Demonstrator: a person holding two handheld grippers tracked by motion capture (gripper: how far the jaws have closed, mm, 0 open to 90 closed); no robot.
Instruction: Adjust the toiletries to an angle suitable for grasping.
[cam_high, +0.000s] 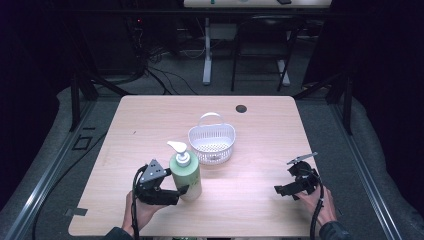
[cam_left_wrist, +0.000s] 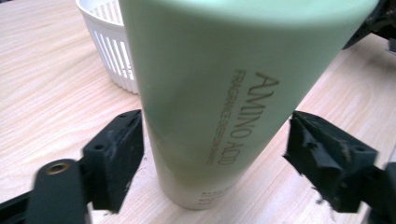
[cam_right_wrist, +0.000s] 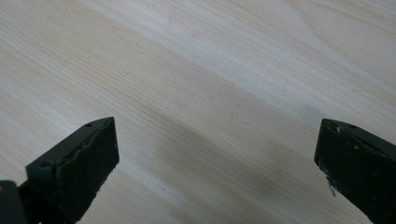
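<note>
A pale green pump bottle with a white pump head stands upright on the wooden table, left of the middle. My left gripper is open, with one jaw on each side of the bottle's lower body. In the left gripper view the bottle stands between the two black jaws of my left gripper, close to both, with a thin gap at the right one. My right gripper is open and empty near the table's front right. In its own view, the right gripper has bare wood between its jaws.
A white slotted basket with an upright handle sits just behind the bottle, and its wall shows behind the bottle's left side. A dark round hole marks the table's far edge. Dark frames and cables surround the table.
</note>
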